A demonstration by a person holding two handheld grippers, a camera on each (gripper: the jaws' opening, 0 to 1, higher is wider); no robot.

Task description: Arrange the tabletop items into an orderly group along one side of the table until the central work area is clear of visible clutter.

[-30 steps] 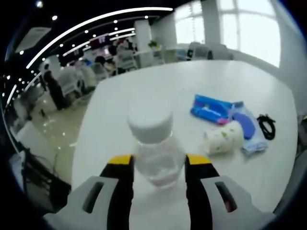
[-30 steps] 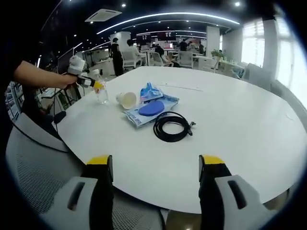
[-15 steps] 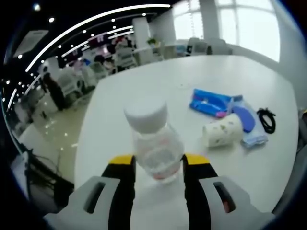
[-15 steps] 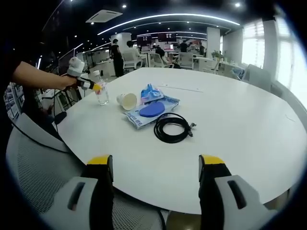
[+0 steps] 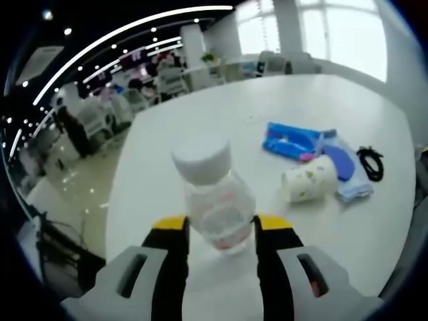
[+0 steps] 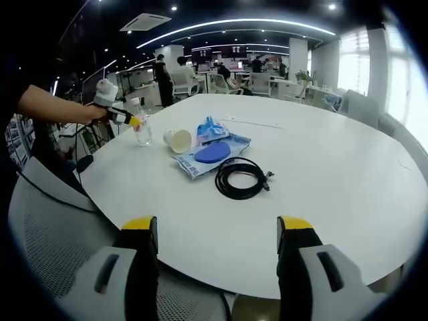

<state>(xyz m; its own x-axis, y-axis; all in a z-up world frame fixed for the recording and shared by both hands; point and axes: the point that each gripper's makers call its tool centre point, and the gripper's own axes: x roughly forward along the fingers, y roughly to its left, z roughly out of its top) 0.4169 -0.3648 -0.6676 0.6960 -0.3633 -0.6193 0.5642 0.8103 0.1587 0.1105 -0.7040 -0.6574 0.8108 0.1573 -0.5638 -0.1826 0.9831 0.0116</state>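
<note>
Clear, white-capped bottle (image 5: 215, 200), seemingly near-empty, clamped between left hand-held gripper (image 5: 219, 229) jaws; right hand-held gripper (image 6: 218, 234) wide apart.

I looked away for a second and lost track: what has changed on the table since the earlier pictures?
The left gripper has closed on the clear bottle, which now leans slightly between its jaws. In the right gripper view the bottle sits a little nearer the paper cup. The cup, blue packets and black cable have not moved; the right gripper stays open, holding nothing.
</note>
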